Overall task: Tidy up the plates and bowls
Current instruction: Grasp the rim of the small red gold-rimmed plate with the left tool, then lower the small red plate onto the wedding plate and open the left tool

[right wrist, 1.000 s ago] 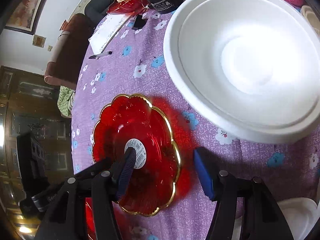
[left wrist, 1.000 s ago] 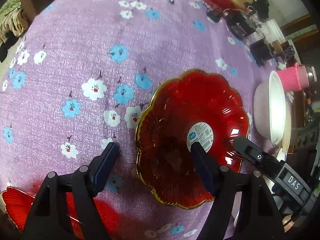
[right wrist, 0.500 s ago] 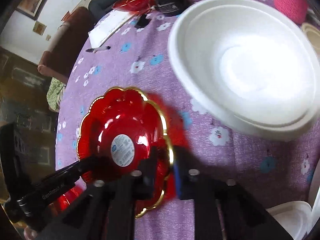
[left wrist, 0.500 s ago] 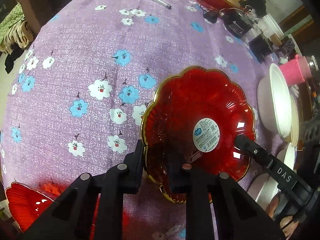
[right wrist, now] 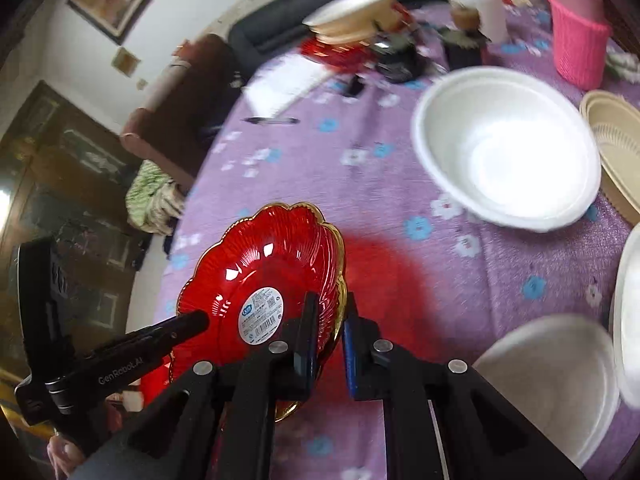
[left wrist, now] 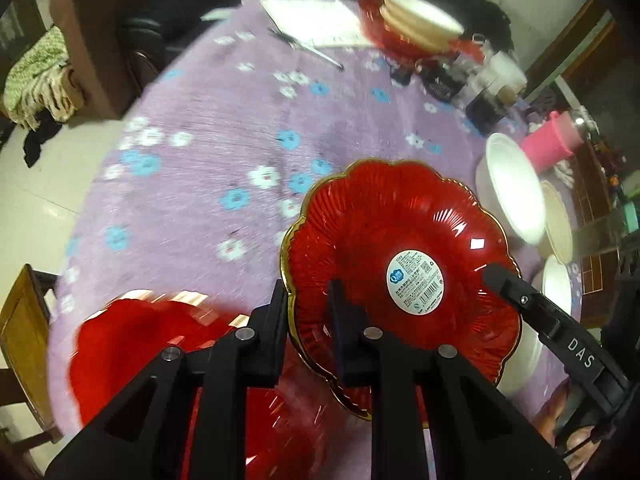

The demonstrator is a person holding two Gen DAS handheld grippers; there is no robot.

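Red plate [left wrist: 396, 256] is hanging between both grippers: left gripper [left wrist: 308, 312] and right gripper [right wrist: 328, 332] are clamping opposite rim edges, second red plate [left wrist: 160, 360] lying left-below.

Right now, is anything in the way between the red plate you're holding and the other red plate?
Nothing visible. Both grippers, left and right, pinch the red plate's rim and hold it above the cloth. The other red plate lies low on the left, with only bare cloth between them.

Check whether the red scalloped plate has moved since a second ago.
Yes. The red scalloped plate, clamped by both grippers, is lifted and tilted off the purple tablecloth, where it lay flat before.
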